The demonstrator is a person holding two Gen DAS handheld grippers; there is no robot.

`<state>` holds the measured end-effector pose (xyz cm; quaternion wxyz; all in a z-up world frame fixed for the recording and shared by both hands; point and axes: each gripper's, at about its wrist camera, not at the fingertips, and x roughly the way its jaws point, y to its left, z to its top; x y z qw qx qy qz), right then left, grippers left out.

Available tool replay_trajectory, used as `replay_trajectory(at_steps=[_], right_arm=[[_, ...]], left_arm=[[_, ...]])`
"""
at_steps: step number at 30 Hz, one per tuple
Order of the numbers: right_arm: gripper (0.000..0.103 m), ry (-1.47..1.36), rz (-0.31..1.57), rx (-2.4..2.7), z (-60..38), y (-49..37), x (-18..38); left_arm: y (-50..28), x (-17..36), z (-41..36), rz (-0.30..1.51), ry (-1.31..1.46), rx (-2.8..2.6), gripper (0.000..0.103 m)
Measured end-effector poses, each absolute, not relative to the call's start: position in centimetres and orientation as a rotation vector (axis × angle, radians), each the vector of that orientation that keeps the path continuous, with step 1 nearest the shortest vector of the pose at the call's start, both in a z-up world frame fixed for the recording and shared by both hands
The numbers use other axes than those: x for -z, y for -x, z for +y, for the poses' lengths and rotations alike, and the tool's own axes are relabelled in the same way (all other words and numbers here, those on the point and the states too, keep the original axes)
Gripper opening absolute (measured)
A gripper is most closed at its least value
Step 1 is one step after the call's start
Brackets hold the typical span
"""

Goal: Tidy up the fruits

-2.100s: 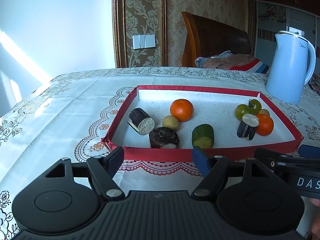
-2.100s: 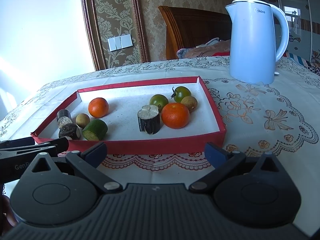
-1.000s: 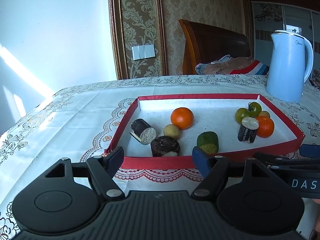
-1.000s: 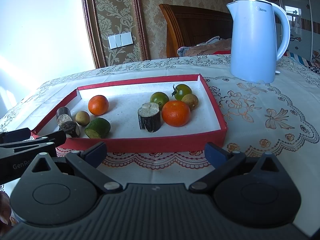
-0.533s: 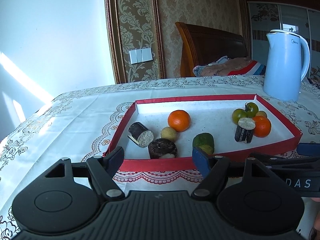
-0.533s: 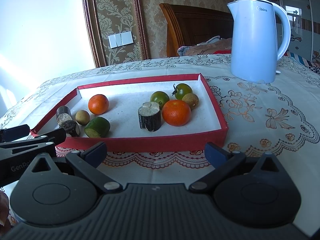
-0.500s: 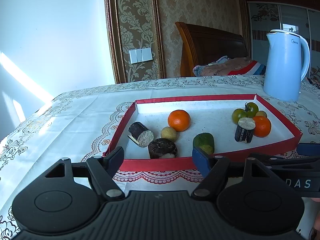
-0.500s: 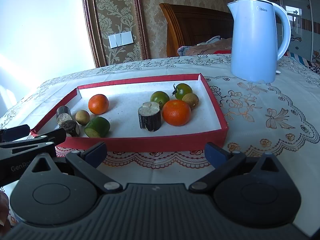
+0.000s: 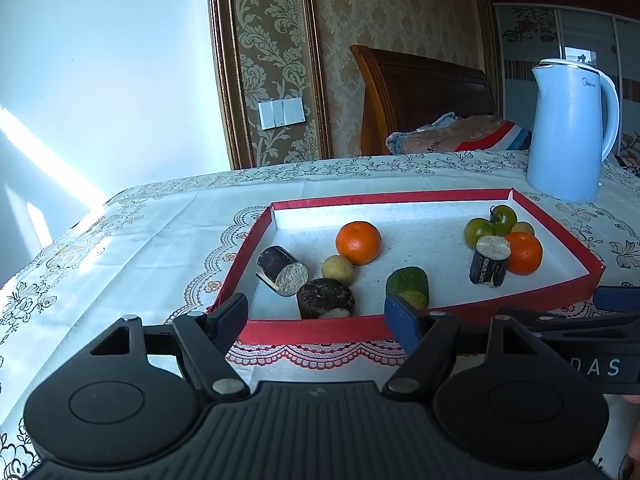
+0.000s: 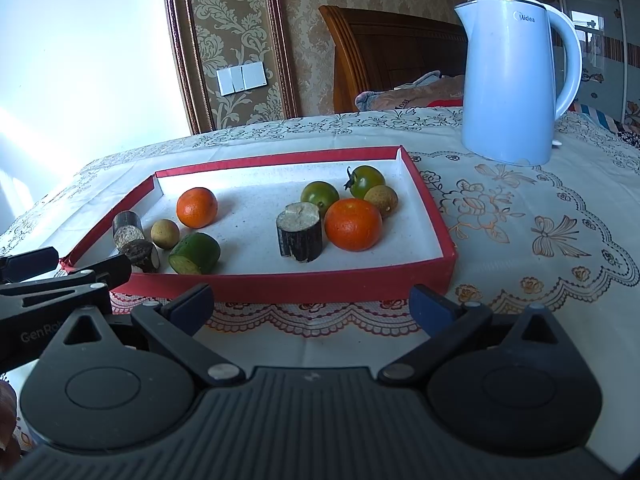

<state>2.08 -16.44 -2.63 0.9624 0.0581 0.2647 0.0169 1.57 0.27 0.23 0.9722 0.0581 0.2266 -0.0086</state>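
A red-rimmed tray (image 9: 320,330) (image 10: 288,282) holds the fruit. On its left lie an orange (image 9: 357,237) (image 10: 197,207), a small yellow fruit (image 9: 338,269), a green cut piece (image 9: 407,286) (image 10: 195,253) and two dark sugarcane pieces (image 9: 282,265) (image 9: 325,298). On its right are a second orange (image 10: 353,224), an upright dark cane piece (image 10: 299,232), two green tomatoes (image 10: 319,194) (image 10: 366,176) and a brownish fruit (image 10: 381,201). My left gripper (image 9: 316,316) is open and empty before the tray's near edge. My right gripper (image 10: 312,304) is open and empty there too.
A light blue kettle (image 10: 514,80) (image 9: 570,130) stands behind the tray's right end. A lace-patterned tablecloth (image 10: 540,240) covers the table. A wooden headboard (image 9: 420,96) and bedding are behind the table. Each gripper shows at the edge of the other's view.
Both grippers have drawn back and risen slightly, so the tray sits a little farther off. Nothing in the tray moved. Both stay open.
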Motion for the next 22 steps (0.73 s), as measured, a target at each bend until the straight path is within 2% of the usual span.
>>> replay_trajectory(at_steps=[14,18,20,21,22], right_arm=[[0.103,-0.119,0.538,-0.035,-16.4,-2.2,2.7],[0.103,-0.109,0.538,-0.039,-16.3,-2.1,2.7],[0.103,-0.115,0.542,-0.037,-16.4,-2.2,2.7],[0.103,-0.116,0.543,-0.037,-16.4,-2.2,2.7],[0.103,-0.118,0.543,-0.037,-16.4,-2.2,2.7]], left_arm=[[-1.1,-0.9,2.2,0.444,0.04,0.114,0.075],[-0.8,-0.9,1.9,0.42,0.014,0.104,0.075],[-0.8,-0.9,1.7,0.411,0.005,0.099,0.081],[-0.8,-0.9,1.8,0.408,0.008,0.099,0.088],[-0.7,-1.0,1.8,0.404,0.013,0.1,0.089]])
